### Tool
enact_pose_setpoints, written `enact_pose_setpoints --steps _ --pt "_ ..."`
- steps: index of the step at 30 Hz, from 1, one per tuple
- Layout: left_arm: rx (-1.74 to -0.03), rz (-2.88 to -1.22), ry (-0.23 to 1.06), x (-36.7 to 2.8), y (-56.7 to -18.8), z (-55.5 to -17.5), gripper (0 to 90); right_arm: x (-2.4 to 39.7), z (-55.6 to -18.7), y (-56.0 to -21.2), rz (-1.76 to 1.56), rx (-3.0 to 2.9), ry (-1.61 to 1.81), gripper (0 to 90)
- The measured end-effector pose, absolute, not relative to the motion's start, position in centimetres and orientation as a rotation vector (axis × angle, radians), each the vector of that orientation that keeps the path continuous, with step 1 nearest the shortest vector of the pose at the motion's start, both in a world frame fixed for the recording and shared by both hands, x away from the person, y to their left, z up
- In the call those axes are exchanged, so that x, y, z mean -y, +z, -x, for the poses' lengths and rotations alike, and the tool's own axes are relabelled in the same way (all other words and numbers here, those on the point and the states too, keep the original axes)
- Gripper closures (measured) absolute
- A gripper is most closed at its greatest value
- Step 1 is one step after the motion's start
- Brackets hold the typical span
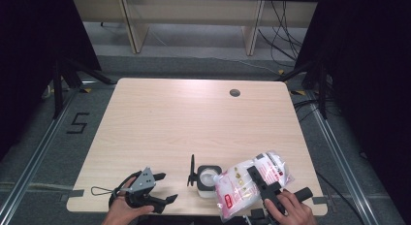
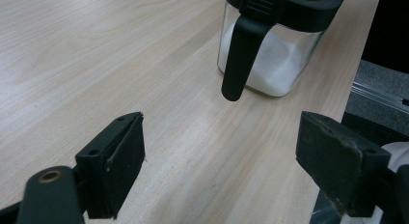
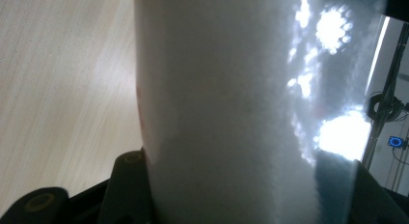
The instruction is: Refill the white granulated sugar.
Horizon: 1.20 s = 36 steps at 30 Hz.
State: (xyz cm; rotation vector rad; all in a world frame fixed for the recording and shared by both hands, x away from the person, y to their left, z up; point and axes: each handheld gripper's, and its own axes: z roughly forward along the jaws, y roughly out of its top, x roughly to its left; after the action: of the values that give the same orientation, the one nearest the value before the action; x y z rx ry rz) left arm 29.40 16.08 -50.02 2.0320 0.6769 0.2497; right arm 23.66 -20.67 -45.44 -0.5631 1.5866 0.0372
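A clear plastic bag (image 1: 240, 188) of white powder with red print is clamped between the jaws of my right gripper (image 1: 255, 172) at the table's front right. In the right gripper view the bag (image 3: 226, 98) bulges between the two jaws of that gripper (image 3: 234, 173). Just left of the bag stands a clear jar (image 1: 209, 179) holding white powder, its black lid flap (image 1: 192, 170) raised. My left gripper (image 1: 167, 187) rests at the front left, open and empty, pointing at the jar (image 2: 275, 64). Table shows between the spread jaws of the left gripper (image 2: 219, 125).
The wooden table (image 1: 194, 123) has a round cable hole (image 1: 235, 92) at the back right. Its front edge lies close under both hands. Black stands and cables are on the floor around it.
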Motion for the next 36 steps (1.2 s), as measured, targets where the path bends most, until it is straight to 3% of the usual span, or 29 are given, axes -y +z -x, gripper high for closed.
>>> enact_pose_setpoints --steps 36 --pt "-0.666 -2.054 0.266 -16.23 -49.97 -29.43 17.2 20.73 -23.64 -45.24 0.549 -1.59 0.054 54.9"
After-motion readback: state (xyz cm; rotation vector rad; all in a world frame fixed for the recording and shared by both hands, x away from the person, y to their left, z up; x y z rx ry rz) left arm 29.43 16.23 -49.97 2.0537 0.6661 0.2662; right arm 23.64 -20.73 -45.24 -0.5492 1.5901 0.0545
